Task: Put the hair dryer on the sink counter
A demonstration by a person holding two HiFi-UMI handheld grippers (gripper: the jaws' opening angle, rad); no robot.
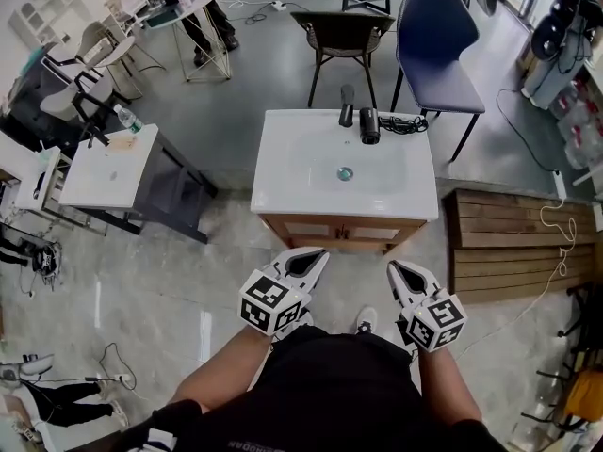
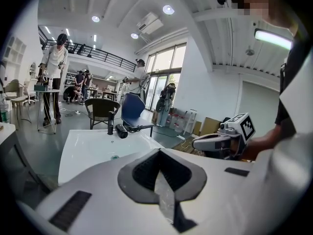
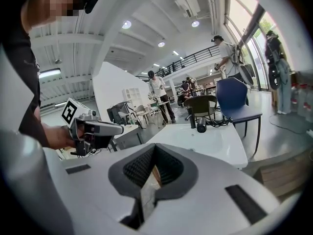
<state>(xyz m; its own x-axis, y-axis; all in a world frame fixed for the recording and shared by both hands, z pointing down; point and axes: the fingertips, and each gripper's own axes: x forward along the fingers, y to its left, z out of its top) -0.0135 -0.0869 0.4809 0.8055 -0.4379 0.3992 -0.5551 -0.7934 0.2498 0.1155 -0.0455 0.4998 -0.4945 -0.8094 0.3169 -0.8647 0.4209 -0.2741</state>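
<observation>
The black hair dryer (image 1: pixel 368 125) lies on the far rim of the white sink counter (image 1: pixel 283 191), just right of the black faucet (image 1: pixel 347 106), with its cord (image 1: pixel 407 122) coiled beside it. It also shows in the left gripper view as the hair dryer (image 2: pixel 121 130) and in the right gripper view as the hair dryer (image 3: pixel 202 124). My left gripper (image 1: pixel 318 257) and right gripper (image 1: pixel 396 269) are held close to my body, short of the counter's near edge. Both are shut and hold nothing.
A wooden cabinet (image 1: pixel 344 233) carries the sink. Behind it stand a brown chair (image 1: pixel 341 36) and a blue chair (image 1: pixel 435 50). A wooden pallet (image 1: pixel 504 243) lies to the right and a small white table (image 1: pixel 105 168) to the left. People stand further back.
</observation>
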